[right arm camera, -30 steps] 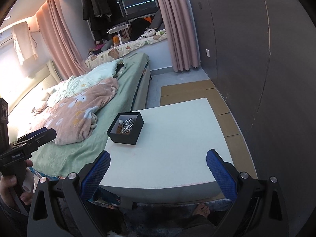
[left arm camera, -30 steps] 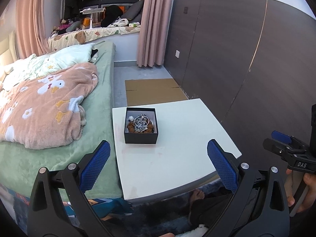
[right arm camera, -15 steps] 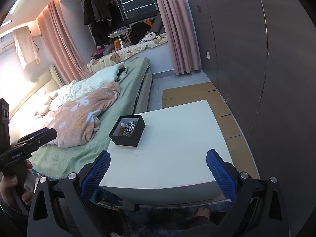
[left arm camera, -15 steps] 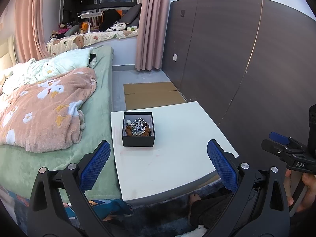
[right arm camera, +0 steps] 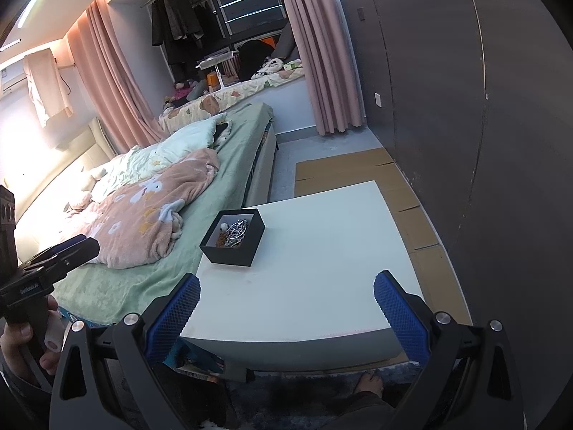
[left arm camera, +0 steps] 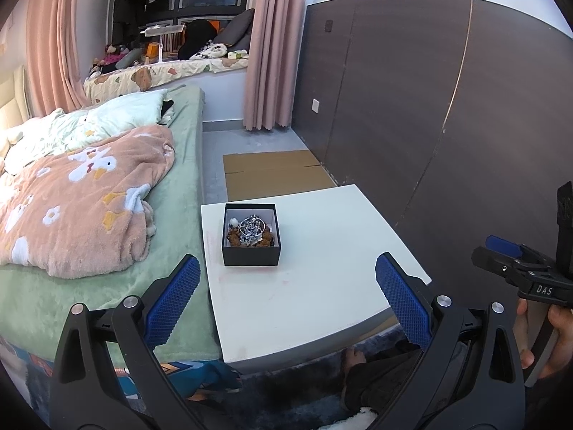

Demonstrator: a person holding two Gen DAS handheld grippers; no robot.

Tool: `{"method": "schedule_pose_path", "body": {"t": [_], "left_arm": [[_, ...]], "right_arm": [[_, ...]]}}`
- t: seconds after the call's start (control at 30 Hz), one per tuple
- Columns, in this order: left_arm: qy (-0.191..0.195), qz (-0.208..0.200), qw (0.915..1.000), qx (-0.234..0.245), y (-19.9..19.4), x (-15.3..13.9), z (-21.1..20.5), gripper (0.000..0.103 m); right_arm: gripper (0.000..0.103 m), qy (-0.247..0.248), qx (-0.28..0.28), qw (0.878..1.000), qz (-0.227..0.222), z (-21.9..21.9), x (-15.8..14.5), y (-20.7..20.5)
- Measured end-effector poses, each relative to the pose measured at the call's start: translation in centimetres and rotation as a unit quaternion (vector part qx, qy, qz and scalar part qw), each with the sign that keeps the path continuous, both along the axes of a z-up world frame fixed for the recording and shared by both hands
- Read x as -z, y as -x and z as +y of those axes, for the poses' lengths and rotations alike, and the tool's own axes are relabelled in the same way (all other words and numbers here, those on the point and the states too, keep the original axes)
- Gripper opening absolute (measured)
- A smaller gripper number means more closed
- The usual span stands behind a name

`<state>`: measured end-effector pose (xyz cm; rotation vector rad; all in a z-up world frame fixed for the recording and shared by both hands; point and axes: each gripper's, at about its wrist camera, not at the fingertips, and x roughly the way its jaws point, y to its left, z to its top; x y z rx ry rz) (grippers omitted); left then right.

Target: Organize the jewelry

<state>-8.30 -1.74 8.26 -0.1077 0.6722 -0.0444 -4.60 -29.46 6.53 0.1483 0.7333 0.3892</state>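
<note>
A small open black box [left arm camera: 250,249] stands on the left part of a white table [left arm camera: 322,286]. It holds a tangle of silver chain and brown beads [left arm camera: 251,231]. The box also shows in the right wrist view [right arm camera: 232,247], with the jewelry [right arm camera: 234,233] inside. My left gripper [left arm camera: 286,294] is open and empty, held back from the table's near edge. My right gripper [right arm camera: 286,304] is open and empty, also short of the near edge. The right gripper shows at the far right of the left wrist view [left arm camera: 519,268]; the left gripper shows at the far left of the right wrist view [right arm camera: 53,254].
A bed with a green sheet [left arm camera: 172,179] and a pink blanket [left arm camera: 82,197] adjoins the table's left side. A dark panelled wall [left arm camera: 447,107] runs along the right. Flat cardboard [left arm camera: 272,172] lies on the floor beyond the table. A bare foot [right arm camera: 370,383] is under the table edge.
Both grippers have drawn back and risen a little, so the table and box look smaller and farther. Both stay open.
</note>
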Motion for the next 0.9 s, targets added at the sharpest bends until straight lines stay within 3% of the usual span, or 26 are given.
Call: {"method": "schedule_pose_path", "body": {"t": [0.9], "left_arm": [[-0.006, -0.016, 0.9999, 0.001, 0.6, -1.0, -0.2, 0.098]], "right_arm": [[0.095, 0.007, 0.004, 1.000, 0.003, 0.1, -0.1, 0.0]]}}
